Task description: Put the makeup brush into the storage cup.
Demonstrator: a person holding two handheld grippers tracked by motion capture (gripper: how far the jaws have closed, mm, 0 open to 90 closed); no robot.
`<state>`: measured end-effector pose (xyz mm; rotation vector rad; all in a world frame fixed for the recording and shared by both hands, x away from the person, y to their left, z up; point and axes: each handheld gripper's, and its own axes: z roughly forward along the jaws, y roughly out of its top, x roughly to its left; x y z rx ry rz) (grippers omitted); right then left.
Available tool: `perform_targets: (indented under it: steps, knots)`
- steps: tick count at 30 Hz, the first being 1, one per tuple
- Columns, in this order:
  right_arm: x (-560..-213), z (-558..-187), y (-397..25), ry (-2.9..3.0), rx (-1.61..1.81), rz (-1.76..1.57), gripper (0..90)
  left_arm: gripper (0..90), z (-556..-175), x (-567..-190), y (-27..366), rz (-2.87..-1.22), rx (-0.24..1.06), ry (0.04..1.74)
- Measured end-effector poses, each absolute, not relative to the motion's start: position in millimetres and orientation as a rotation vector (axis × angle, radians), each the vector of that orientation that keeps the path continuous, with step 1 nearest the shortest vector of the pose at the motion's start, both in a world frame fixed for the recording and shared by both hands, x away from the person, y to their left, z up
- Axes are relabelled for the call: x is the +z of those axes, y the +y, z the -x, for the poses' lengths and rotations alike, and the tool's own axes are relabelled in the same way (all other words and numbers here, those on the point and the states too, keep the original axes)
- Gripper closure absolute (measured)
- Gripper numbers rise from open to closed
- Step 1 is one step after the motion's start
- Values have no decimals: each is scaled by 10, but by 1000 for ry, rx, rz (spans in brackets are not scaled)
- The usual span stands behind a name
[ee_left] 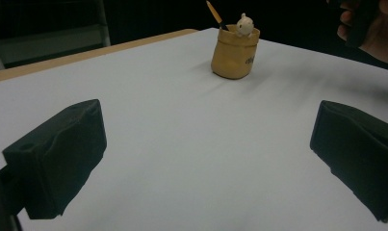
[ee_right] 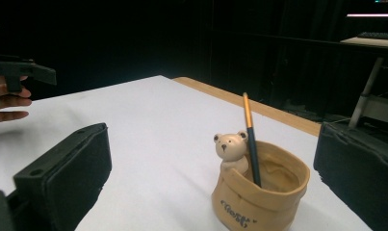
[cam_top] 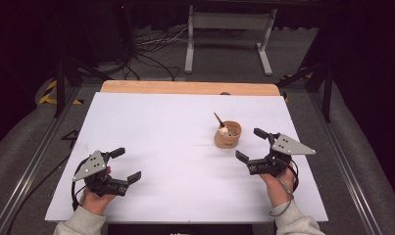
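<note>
Right, near edge first: both hands rest low on the white table [cam_top: 175, 147], w/ nothing picked up yet. Left gripper [cam_top: 125, 165] sits at the near-left corner, jaws spread wide apart, empty, only bare tabletop between them in the left gripper view. Right gripper [cam_top: 251, 145] is at the near-right, jaws also wide apart, holding nothing, touching nothing, but it's just beside the target and aimed at it.

Further out, mid-right of the table: the tan sack-shaped pen holder [cam_top: 228, 135], upright, little bear figure [ee_right: 231, 149] perched at its rim, one pencil [ee_right: 250, 139] standing in it, leaning slightly. In the right gripper view the holder sits between the jaws' lines, near but apart.

Progress, as I judge it: approx. zero done. Approach's barely set up; the reach, the closing on pencil or holder and any lift are all left.
</note>
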<state>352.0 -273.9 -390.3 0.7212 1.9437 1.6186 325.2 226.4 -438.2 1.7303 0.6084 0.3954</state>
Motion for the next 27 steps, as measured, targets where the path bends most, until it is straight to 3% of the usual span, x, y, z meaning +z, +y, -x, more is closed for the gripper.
perform_targets:
  steps: [27]
  knots:
    - [-4293,-3283,-2824,1994,1655,-709,0,0,-3191,-4477,2377,-1614,403,602]
